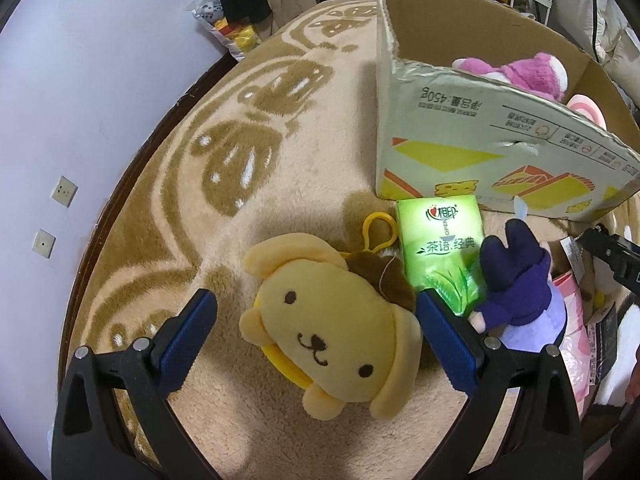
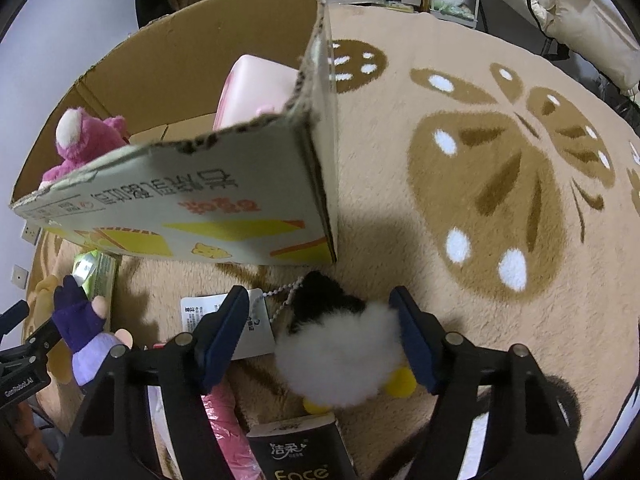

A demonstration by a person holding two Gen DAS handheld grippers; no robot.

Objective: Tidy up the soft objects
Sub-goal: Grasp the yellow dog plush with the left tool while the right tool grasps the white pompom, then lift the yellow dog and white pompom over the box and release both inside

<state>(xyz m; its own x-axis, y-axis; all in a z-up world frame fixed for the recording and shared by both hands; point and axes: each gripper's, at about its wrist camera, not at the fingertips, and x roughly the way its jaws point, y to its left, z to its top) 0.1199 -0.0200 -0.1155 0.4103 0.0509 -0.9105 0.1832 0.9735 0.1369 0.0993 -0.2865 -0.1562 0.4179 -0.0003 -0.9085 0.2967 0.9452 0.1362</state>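
The left gripper (image 1: 316,312) stands wide over a yellow dog plush (image 1: 332,336) lying face-up on the beige rug (image 1: 280,168), its pads clear of it; the right gripper (image 2: 320,312) brackets a black-and-white fluffy plush (image 2: 340,360), pads not pressing; a pink plush bear (image 2: 80,140) sits inside the cardboard box (image 2: 200,200) beyond.

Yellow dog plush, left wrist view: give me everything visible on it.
The yellow dog plush lies face up on the beige rug, head tilted. Soft fleece look: floppy ears, black dot eyes, stitched nose and mouth, brown beret, yellow plastic clip loop at the top. It sits between the open fingers of the left hand-held gripper; whether the pads touch it is unclear. The green tissue pack lies just beyond it.
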